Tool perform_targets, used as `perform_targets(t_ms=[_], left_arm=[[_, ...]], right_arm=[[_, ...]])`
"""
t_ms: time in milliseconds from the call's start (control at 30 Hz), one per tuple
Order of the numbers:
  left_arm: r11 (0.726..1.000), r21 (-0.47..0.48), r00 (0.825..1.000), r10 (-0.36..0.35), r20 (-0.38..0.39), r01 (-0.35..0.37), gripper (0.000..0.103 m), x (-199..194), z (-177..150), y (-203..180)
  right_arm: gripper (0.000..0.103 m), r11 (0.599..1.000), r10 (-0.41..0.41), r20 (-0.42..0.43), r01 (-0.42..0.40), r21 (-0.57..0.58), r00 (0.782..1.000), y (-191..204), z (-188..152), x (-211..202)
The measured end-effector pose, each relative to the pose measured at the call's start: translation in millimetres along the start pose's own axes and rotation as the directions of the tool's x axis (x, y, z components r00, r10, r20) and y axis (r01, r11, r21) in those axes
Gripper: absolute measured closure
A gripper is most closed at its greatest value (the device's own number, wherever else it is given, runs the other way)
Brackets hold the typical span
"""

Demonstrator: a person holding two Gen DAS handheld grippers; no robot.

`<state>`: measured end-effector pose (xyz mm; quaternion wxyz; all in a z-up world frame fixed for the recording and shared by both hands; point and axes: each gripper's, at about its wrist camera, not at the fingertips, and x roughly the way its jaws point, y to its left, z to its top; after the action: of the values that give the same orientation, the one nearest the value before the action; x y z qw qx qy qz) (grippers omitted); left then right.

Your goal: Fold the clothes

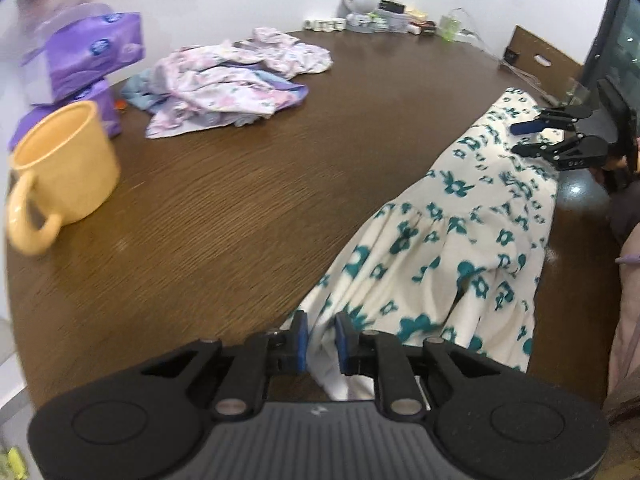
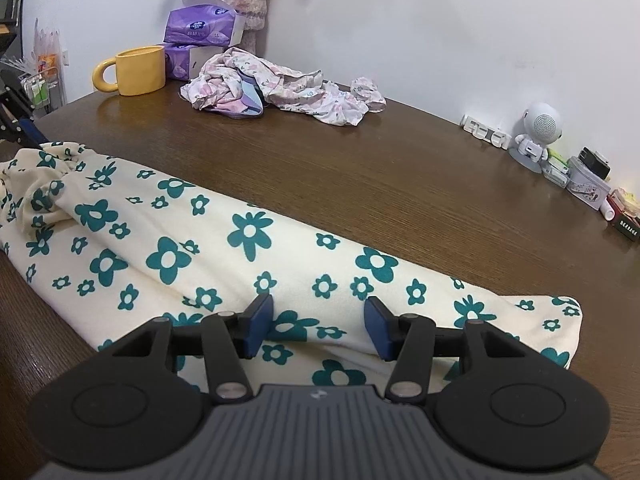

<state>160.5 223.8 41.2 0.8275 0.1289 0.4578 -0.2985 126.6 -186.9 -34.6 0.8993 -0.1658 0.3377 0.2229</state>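
Your left gripper [image 1: 321, 338] pinches one end of the cream cloth with teal flowers [image 1: 448, 248], which lies folded lengthwise along the brown wooden table's [image 1: 240, 184] near edge. Your right gripper [image 2: 319, 326] sits half-open over the cloth's other end, gripping nothing.

Surface [image 2: 360, 184]: brown wood grain, slight sheen. Floral garment [image 2: 240, 248]: soft matt cloth. Mug [image 2: 140, 70]: glossy yellow ceramic look. Tissue packs [image 2: 200, 28]: shiny purple plastic wrap.
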Motion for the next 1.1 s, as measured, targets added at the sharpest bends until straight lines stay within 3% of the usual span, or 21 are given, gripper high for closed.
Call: perform_targets(t_ms=[33, 100, 200, 333, 433, 533, 633, 833, 900, 1100], left_arm=[[1.000, 0.005, 1.000, 0.021, 0.002, -0.021, 0.085, -4, -2, -2], [0.993, -0.006, 0.993, 0.115, 0.040, -0.114, 0.073, -14, -2, -10], [0.973, -0.040, 0.959, 0.231, 0.165, -0.227, 0.064, -34, 8, -35], [0.989, 0.010, 0.939, 0.135, 0.316, -0.145, 0.055, -39, 33, -88], [0.992, 0.063, 0.947, 0.088, 0.309, -0.112, 0.053, -10, 57, -125], [0.998, 0.056, 0.971, 0.027, 0.238, -0.041, 0.054, 30, 71, -146], [0.998, 0.064, 0.987, 0.008, 0.162, -0.019, 0.054, 61, 69, -154], [0.999, -0.033, 0.986, -0.016, 0.163, 0.022, 0.053, 68, 52, -142], [0.999, -0.031, 0.986, -0.006, 0.167, 0.011, 0.052, 69, 51, -143], [1.000, -0.014, 0.983, 0.019, 0.184, -0.017, 0.051, 73, 50, -147]], right_arm=[[0.052, 1.000, 0.003, 0.003, -0.003, -0.001, 1.000, -1, 0, -1], [0.052, 1.000, 0.015, 0.017, -0.015, -0.001, 1.000, -3, -2, -4], [0.052, 0.999, 0.015, 0.076, -0.019, 0.048, 0.997, -15, -5, -25], [0.052, 0.993, -0.034, 0.110, 0.021, 0.114, 0.993, -34, -8, -39], [0.053, 0.988, -0.061, 0.117, 0.043, 0.151, 0.991, -46, -8, -39], [0.055, 0.987, -0.034, 0.117, 0.015, 0.157, 0.993, -48, -9, -27], [0.056, 0.987, -0.029, 0.096, 0.013, 0.163, 0.995, -55, -18, -17], [0.057, 0.964, -0.051, 0.096, 0.025, 0.264, 0.994, -99, -49, -25], [0.072, 0.962, -0.056, 0.097, 0.027, 0.272, 0.994, -109, -53, -26], [0.072, 0.967, -0.062, 0.078, 0.040, 0.252, 0.995, -113, -60, -21]])
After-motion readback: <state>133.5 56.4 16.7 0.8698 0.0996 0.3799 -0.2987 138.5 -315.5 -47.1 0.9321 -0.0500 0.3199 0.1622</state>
